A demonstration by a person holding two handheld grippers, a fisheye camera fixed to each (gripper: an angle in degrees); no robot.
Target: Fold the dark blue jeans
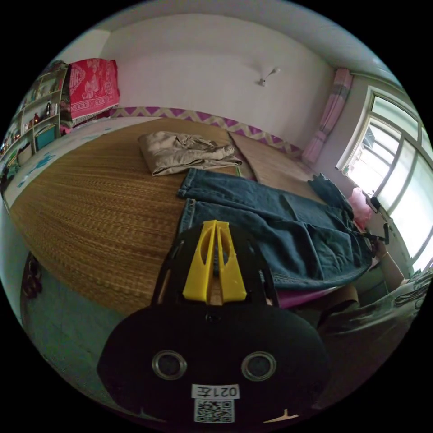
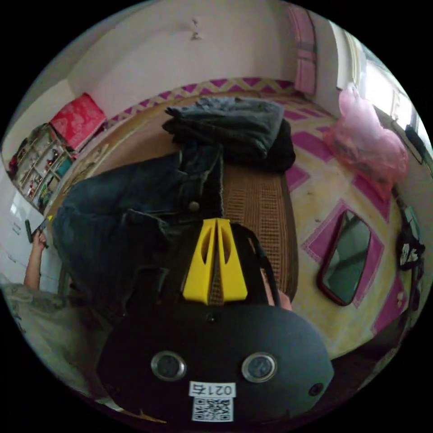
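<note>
The dark blue jeans [image 1: 275, 216] lie spread flat on a woven straw mat [image 1: 99, 203] that covers the bed, legs side by side and hems toward the mat's middle. In the left gripper view, the left gripper [image 1: 215, 225] has its yellow jaws pressed together over the near leg's hem; whether denim is caught between them cannot be told. Just beyond the hems sits a folded beige garment [image 1: 185, 152]. In the right gripper view, the right gripper [image 2: 216, 223] also has its jaws together, above the waistband near the metal button [image 2: 194, 206]. A stack of folded dark clothes [image 2: 234, 124] touches the waist end; a pink plastic bag [image 2: 365, 144] and an oval mirror [image 2: 347, 259] lie aside.
</note>
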